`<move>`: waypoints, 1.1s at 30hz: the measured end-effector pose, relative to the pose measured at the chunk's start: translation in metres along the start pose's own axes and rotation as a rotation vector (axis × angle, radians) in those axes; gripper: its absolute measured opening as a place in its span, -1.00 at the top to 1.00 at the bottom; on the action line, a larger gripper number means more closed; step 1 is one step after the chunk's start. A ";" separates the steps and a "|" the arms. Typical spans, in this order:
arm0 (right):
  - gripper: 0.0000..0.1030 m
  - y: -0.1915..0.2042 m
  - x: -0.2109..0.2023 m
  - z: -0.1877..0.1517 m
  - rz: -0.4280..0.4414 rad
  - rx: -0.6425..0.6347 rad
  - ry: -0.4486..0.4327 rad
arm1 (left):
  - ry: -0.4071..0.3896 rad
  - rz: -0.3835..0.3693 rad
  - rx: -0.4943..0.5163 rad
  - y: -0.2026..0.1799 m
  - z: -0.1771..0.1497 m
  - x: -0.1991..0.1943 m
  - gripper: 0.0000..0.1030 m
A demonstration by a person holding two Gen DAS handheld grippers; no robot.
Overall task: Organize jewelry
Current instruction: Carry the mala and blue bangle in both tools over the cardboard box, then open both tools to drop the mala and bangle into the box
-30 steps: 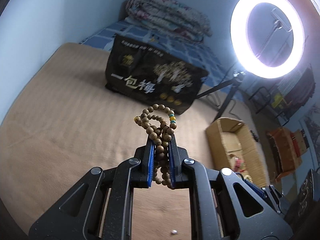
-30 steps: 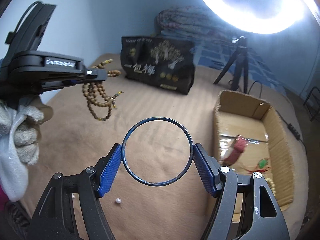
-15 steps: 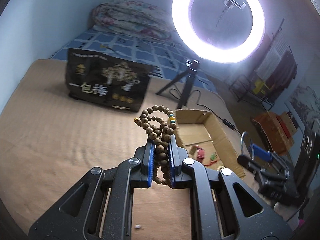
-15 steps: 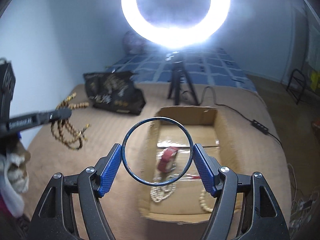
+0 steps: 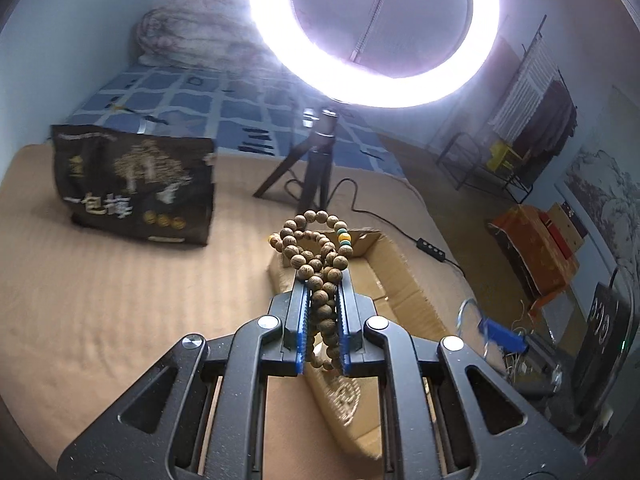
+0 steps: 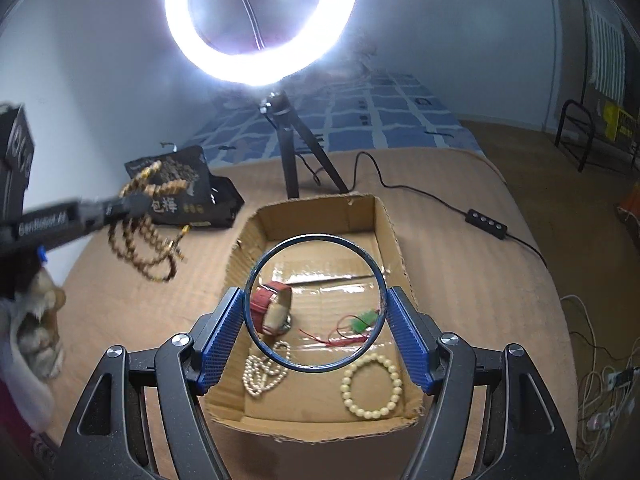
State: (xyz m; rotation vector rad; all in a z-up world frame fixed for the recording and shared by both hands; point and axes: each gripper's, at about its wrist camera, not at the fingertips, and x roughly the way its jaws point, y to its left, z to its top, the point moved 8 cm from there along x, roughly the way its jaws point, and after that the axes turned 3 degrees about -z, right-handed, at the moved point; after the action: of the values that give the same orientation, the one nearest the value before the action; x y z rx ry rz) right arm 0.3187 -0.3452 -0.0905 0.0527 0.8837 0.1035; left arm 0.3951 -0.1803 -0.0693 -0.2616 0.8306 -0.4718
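My left gripper is shut on a brown wooden bead string, held in the air over the near left edge of the cardboard box. The string also shows in the right wrist view, hanging left of the box. My right gripper is shut on a thin dark blue bangle, held upright above the box. Inside the box lie a red-strapped watch, a white pearl necklace, a cream bead bracelet and a red cord with a green pendant.
A lit ring light on a tripod stands behind the box, its cable and switch running right. A black printed bag stands at the back left. The tan mattress drops off on the right.
Both grippers have swung right and moved closer to the box. The bangle now hangs over the box's middle, and the bead string has reached the box's left edge.
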 end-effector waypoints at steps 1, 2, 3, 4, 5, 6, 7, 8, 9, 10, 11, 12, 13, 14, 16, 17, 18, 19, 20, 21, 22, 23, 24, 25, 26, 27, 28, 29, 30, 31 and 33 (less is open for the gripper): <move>-0.39 -0.002 0.001 -0.001 0.001 0.004 0.004 | 0.005 -0.002 0.002 -0.002 0.002 0.006 0.79; -0.39 -0.003 0.004 -0.003 0.006 0.011 0.013 | 0.013 -0.006 0.008 -0.006 0.004 0.015 0.79; -0.39 -0.004 0.006 -0.004 0.009 0.012 0.019 | 0.019 -0.004 0.014 -0.009 0.005 0.021 0.79; -0.39 -0.004 0.008 -0.006 0.012 0.009 0.026 | 0.025 -0.001 0.024 -0.012 0.005 0.029 0.79; -0.39 -0.003 0.010 -0.008 0.013 0.003 0.035 | 0.031 0.002 0.034 -0.015 0.006 0.036 0.79; -0.39 -0.003 0.012 -0.011 0.012 -0.002 0.043 | 0.035 0.003 0.041 -0.016 0.006 0.042 0.79; -0.39 -0.004 0.013 -0.013 0.011 -0.004 0.049 | 0.041 0.003 0.046 -0.018 0.006 0.049 0.79; -0.39 -0.004 0.016 -0.015 0.011 -0.005 0.058 | 0.047 0.004 0.049 -0.018 0.005 0.054 0.79; -0.39 -0.004 0.018 -0.017 0.012 -0.003 0.065 | 0.055 0.002 0.050 -0.019 0.004 0.060 0.79; -0.39 -0.005 0.020 -0.019 0.013 -0.002 0.072 | 0.065 -0.003 0.051 -0.020 0.003 0.067 0.79; -0.39 -0.005 0.022 -0.021 0.012 -0.002 0.076 | 0.075 -0.005 0.054 -0.021 0.001 0.072 0.79; -0.39 -0.005 0.024 -0.023 0.012 -0.004 0.084 | 0.080 -0.001 0.057 -0.021 0.000 0.076 0.79; -0.39 -0.007 0.026 -0.024 0.010 -0.007 0.089 | 0.086 0.002 0.063 -0.022 -0.002 0.081 0.79; -0.39 -0.006 0.028 -0.025 0.009 -0.009 0.094 | 0.093 0.006 0.070 -0.023 -0.004 0.086 0.79; -0.39 -0.007 0.031 -0.028 0.008 -0.011 0.102 | 0.102 0.013 0.078 -0.023 -0.006 0.093 0.79; -0.39 -0.007 0.033 -0.029 0.005 -0.011 0.107 | 0.107 0.017 0.081 -0.023 -0.007 0.096 0.79; -0.39 -0.006 0.033 -0.030 0.002 -0.012 0.110 | 0.111 0.020 0.082 -0.023 -0.009 0.099 0.79; -0.39 -0.006 0.034 -0.031 0.000 -0.014 0.114 | 0.113 0.020 0.081 -0.023 -0.010 0.099 0.79; -0.39 -0.006 0.036 -0.032 -0.002 -0.015 0.117 | 0.117 0.020 0.080 -0.023 -0.011 0.101 0.79; -0.39 -0.006 0.036 -0.032 -0.002 -0.015 0.120 | 0.119 0.020 0.081 -0.024 -0.011 0.102 0.79; -0.39 -0.005 0.037 -0.033 -0.003 -0.015 0.123 | 0.121 0.022 0.084 -0.024 -0.012 0.103 0.79; -0.39 -0.005 0.038 -0.033 -0.004 -0.015 0.124 | 0.123 0.025 0.088 -0.024 -0.012 0.103 0.79; -0.40 -0.005 0.038 -0.034 -0.007 -0.017 0.125 | 0.124 0.027 0.091 -0.025 -0.013 0.103 0.79; -0.40 -0.005 0.038 -0.034 -0.012 -0.018 0.124 | 0.124 0.030 0.094 -0.025 -0.013 0.102 0.79; -0.40 -0.005 0.038 -0.034 -0.019 -0.021 0.125 | 0.124 0.030 0.094 -0.026 -0.013 0.102 0.79; -0.40 -0.006 0.039 -0.035 -0.025 -0.022 0.126 | 0.124 0.030 0.094 -0.026 -0.013 0.102 0.79; -0.40 -0.006 0.039 -0.035 -0.032 -0.024 0.127 | 0.123 0.031 0.094 -0.025 -0.012 0.102 0.79; -0.39 -0.007 0.038 -0.035 -0.037 -0.025 0.128 | 0.124 0.034 0.097 -0.025 -0.012 0.101 0.78; -0.40 -0.007 0.039 -0.034 -0.040 -0.025 0.130 | 0.125 0.037 0.102 -0.026 -0.012 0.101 0.75; -0.41 -0.007 0.039 -0.034 -0.045 -0.024 0.131 | 0.121 0.041 0.109 -0.027 -0.012 0.099 0.66; -0.47 -0.008 0.038 -0.034 -0.051 -0.021 0.131 | 0.116 0.050 0.126 -0.027 -0.011 0.095 0.63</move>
State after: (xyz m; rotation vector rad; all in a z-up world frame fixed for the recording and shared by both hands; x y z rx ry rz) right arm 0.3171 -0.3491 -0.1415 0.0035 1.0141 0.0694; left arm 0.4336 -0.2514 -0.1273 -0.0975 0.9141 -0.4934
